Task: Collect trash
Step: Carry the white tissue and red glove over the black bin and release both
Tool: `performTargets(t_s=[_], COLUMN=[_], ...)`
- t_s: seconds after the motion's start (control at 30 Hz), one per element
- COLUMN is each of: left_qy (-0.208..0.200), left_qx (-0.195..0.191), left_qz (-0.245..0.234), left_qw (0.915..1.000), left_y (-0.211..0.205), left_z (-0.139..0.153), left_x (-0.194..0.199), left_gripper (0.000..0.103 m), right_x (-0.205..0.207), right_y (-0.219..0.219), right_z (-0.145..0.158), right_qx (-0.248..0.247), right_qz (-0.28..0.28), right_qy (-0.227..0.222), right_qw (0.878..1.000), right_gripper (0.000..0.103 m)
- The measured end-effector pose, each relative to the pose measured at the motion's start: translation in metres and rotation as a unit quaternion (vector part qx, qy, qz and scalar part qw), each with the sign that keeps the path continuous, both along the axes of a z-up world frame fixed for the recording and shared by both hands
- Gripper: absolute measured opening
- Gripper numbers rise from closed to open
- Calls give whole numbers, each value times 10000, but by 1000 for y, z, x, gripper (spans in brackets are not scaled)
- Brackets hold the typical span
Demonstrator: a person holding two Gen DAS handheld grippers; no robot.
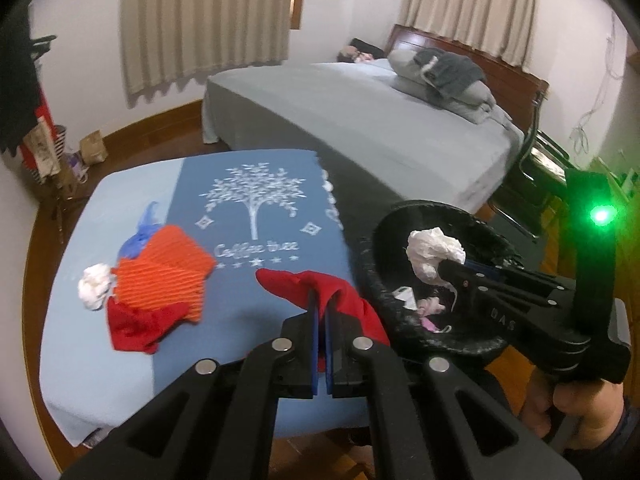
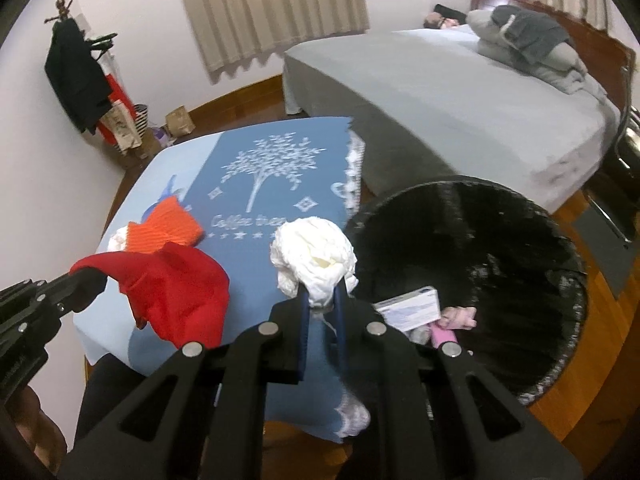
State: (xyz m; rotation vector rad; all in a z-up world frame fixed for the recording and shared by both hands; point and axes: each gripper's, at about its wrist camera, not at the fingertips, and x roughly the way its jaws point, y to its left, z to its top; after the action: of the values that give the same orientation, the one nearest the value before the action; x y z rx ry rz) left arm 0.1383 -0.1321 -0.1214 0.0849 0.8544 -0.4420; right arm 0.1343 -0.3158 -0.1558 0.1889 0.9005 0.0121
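Note:
My left gripper (image 1: 320,302) is shut on a red scrap (image 1: 340,292) just above the near right part of the table with the blue cloth (image 1: 260,184). Seen from the right wrist view, this gripper (image 2: 86,278) carries the red scrap (image 2: 180,292) at the left. My right gripper (image 2: 322,304) is shut on a crumpled white tissue (image 2: 312,254), at the left rim of the black bin (image 2: 500,232). The left wrist view shows this tissue (image 1: 434,254) over the bin (image 1: 382,292). On the cloth lie an orange ridged sheet (image 1: 160,276), a white wad (image 1: 94,286), another red scrap (image 1: 140,324) and a blue wrapper (image 1: 144,232).
The bin holds a white box (image 2: 412,306) and pink scraps (image 2: 456,316). A grey bed (image 1: 360,120) with folded bedding stands behind the table. A coat rack (image 2: 76,76) and paper bags (image 2: 180,120) are at the far left wall. A dark chair (image 1: 544,168) stands at the right.

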Motion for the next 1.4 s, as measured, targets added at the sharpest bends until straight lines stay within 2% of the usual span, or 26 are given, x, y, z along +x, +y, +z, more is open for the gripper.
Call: performTargets(t_s=[0.3,0.47,0.67,0.97,1.27,1.33,1.37,1.4], left_qy=[-41,-64,-56,54,428,667,694,676], left_qx=[7,-54,-49,100,463,534,622,751], left_qz=[-374,-580,-807,-933,-1109,-1213,-1205,-1199], left_qw=[9993,9983,9967,9956,9918,9889,9883,9876], left_y=[-51,-85,-124,-174,-218,-226,-228,-230], left_z=[3,8,1,-27,-74,-90,-95,-100], left_x=[3,11,20,41,61,66,67,66], left_gripper=[3,3,3,3,3,5,15,31], right_x=[-13,-14,-11,6,26,34,36,36], right_y=[-41,-69,-102,-136,-166,-173,-175,-177], right_z=[3,2,-4,-26,-62,-73,-78,-82], right_qx=[-243,-283,-245,-364,-319,-265,-197,-171], right_qz=[-255,-456,-687,-831,-988,-1020,-1016,-1040], right_qy=[-5,16,98,319,702,862,953,985], right_qw=[9994,9986,9973,9954,9921,9907,9901,9895], right_gripper=[11,11,11,11,13,23,33,34])
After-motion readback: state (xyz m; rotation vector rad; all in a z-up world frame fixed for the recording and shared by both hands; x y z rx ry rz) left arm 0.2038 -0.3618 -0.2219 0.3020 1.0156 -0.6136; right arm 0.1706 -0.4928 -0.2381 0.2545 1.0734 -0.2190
